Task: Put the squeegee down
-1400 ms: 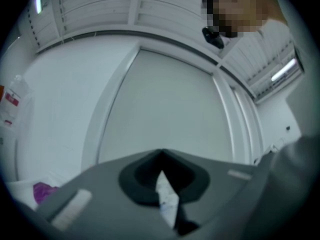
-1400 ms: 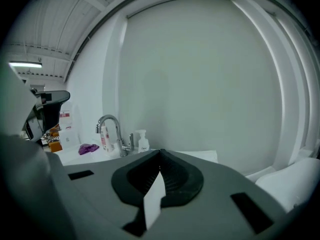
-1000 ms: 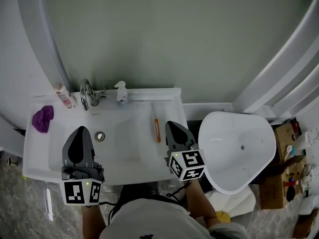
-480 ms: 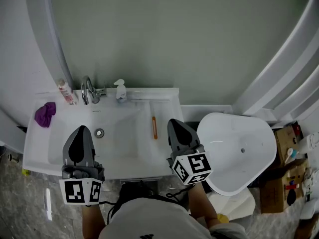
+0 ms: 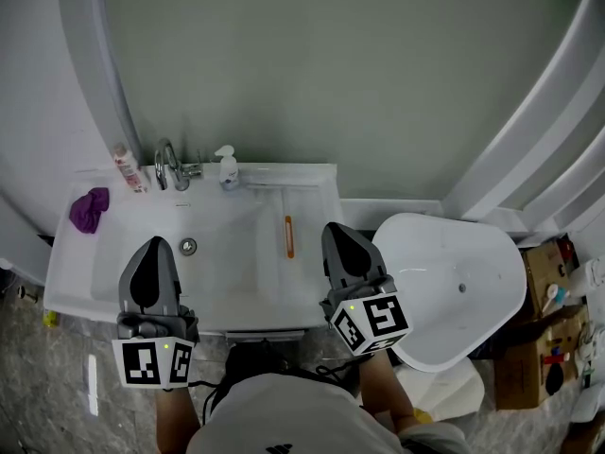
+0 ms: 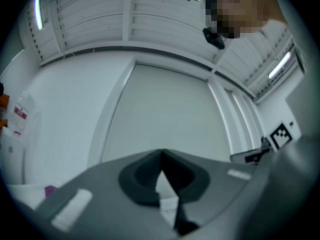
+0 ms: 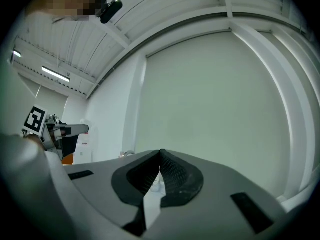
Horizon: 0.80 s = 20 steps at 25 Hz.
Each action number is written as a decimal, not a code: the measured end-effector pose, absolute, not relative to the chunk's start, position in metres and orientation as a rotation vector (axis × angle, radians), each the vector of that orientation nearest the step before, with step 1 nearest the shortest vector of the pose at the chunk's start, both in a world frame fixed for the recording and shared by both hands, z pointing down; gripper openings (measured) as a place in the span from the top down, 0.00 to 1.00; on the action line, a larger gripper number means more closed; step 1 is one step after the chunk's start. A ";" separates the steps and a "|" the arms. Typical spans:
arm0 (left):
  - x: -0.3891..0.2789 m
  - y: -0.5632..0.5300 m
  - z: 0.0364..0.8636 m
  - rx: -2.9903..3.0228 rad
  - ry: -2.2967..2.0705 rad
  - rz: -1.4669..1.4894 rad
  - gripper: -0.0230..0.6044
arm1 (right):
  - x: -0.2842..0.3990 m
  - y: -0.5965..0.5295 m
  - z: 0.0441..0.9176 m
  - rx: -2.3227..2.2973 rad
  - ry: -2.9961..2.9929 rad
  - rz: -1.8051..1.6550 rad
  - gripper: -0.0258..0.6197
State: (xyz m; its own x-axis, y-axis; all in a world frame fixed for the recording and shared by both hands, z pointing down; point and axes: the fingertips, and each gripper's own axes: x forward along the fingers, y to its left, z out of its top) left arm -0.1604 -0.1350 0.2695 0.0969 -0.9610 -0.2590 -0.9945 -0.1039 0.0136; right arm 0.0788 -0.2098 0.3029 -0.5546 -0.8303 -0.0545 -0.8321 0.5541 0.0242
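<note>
**Squeegee down, both tongs empty**

The squeegee (image 5: 288, 236) lies flat on the sink (image 5: 71, 282) surface at 3 o'clock from the drain (image 5: 188, 246), its orange strip running 12 to 6. The right tongs (image 5: 334, 228) hover just beside it at its 3 o'clock, not touching, and are pressed together with nothing between. The left tongs (image 5: 155, 245) hang over the sink's near-left part, also pressed together and empty. A tap (image 5: 168, 168) and a bottle (image 5: 227, 169) stand at 12 — a purple cloth (image 5: 89, 209) lies at 9.
</note>
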 end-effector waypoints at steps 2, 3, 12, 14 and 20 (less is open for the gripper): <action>-0.157 -0.132 0.270 -2.194 1.985 0.305 0.95 | 0.082 -0.205 0.299 -1.464 2.729 0.099 0.96; -0.155 -0.130 0.270 -2.192 1.987 0.305 0.95 | 0.084 -0.203 0.297 -1.463 2.728 0.112 0.96; -0.146 -0.118 0.271 -2.178 1.996 0.311 0.95 | 0.093 -0.187 0.288 -1.450 2.720 0.167 0.96; -0.142 -0.115 0.271 -2.176 1.997 0.309 0.95 | 0.096 -0.184 0.288 -1.447 2.719 0.168 0.96; -0.137 -0.115 0.271 -2.177 1.999 0.305 0.95 | 0.100 -0.183 0.290 -1.440 2.715 0.147 0.96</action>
